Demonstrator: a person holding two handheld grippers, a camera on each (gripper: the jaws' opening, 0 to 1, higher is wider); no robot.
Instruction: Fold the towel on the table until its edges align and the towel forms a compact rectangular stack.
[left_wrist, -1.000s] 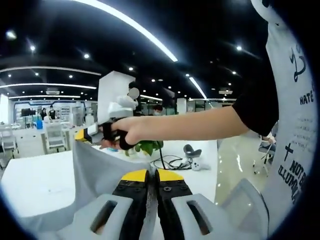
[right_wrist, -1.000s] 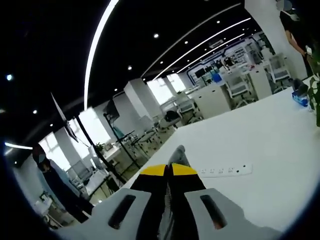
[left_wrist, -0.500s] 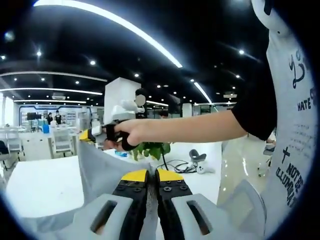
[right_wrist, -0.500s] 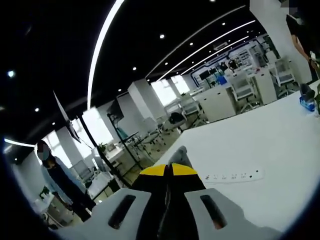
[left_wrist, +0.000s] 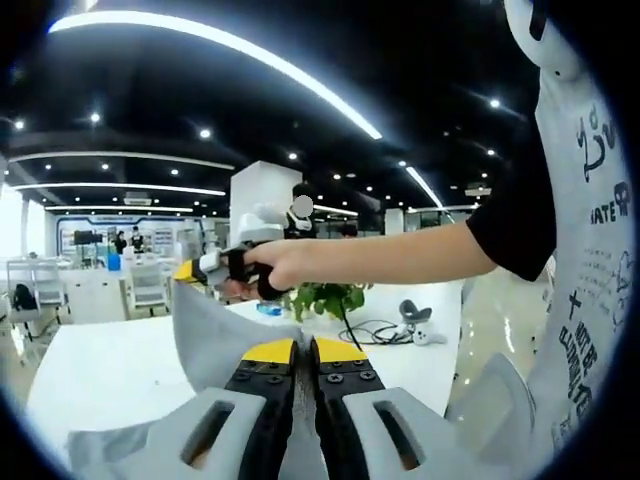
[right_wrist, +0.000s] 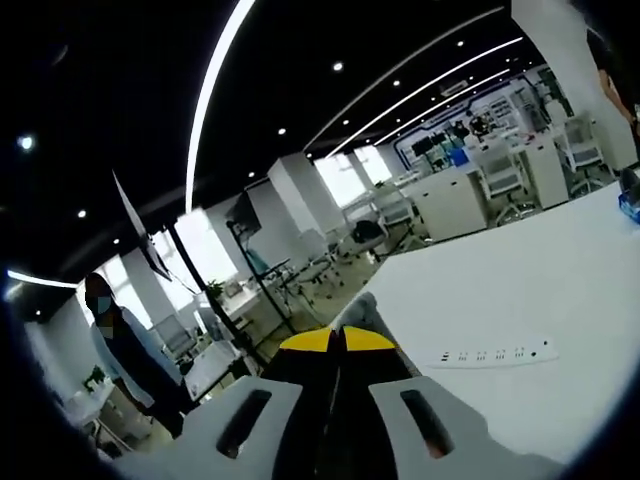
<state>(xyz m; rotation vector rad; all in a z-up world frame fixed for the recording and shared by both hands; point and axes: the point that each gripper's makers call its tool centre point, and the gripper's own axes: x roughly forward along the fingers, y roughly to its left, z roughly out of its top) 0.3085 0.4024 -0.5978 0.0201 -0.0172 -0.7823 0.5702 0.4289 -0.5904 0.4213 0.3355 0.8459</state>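
White surface (left_wrist: 110, 365) below, both hand-held grippers (left_wrist: 296, 350) (right_wrist: 336, 340) pinch the soft grey towel (left_wrist: 215, 330) aloft (to fold it).

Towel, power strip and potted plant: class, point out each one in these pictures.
towel (left_wrist: 215, 330), left gripper view, the raised grey sheet.
power strip (right_wrist: 495, 353), right gripper view, middle of its white body.
potted plant (left_wrist: 320, 298), left gripper view, green leaves.

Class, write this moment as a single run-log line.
left gripper: shut on towel | right gripper: shut on towel | towel: lifted above table
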